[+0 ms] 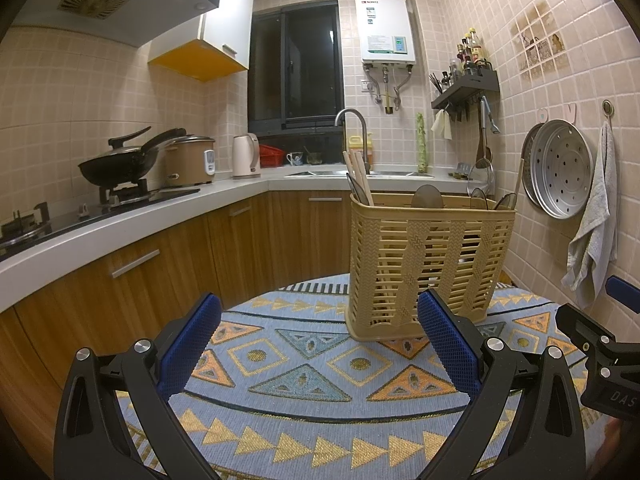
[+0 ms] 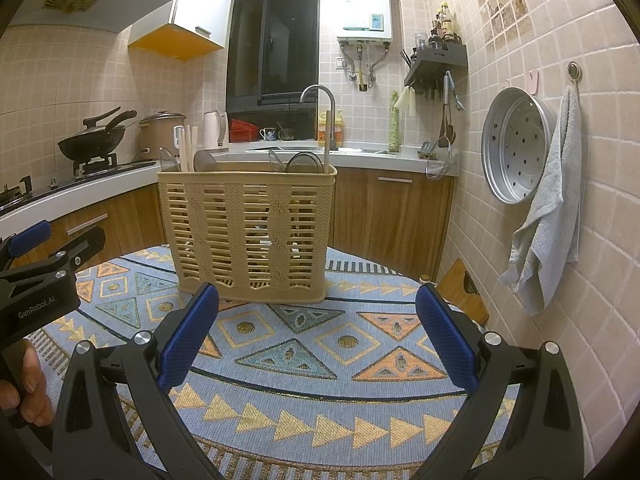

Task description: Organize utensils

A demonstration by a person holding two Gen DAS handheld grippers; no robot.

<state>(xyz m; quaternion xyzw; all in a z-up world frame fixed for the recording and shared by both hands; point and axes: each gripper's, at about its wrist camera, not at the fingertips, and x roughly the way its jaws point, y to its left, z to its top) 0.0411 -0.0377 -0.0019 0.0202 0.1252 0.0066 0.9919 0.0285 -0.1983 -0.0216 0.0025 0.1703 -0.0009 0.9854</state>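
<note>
A beige slatted utensil basket stands upright on a round table with a patterned blue cloth. Wooden chopsticks and several spoons stick out of its top. My left gripper is open and empty just short of the basket's lower left corner. My right gripper is also open and empty, slightly right of the basket's front. In the right wrist view the left gripper's body shows at the left edge, held by a hand.
A kitchen counter with a wok, rice cooker and kettle runs along the left and back, with a sink and faucet. On the right tiled wall hang a steamer tray and a towel. A wooden board leans beside the table.
</note>
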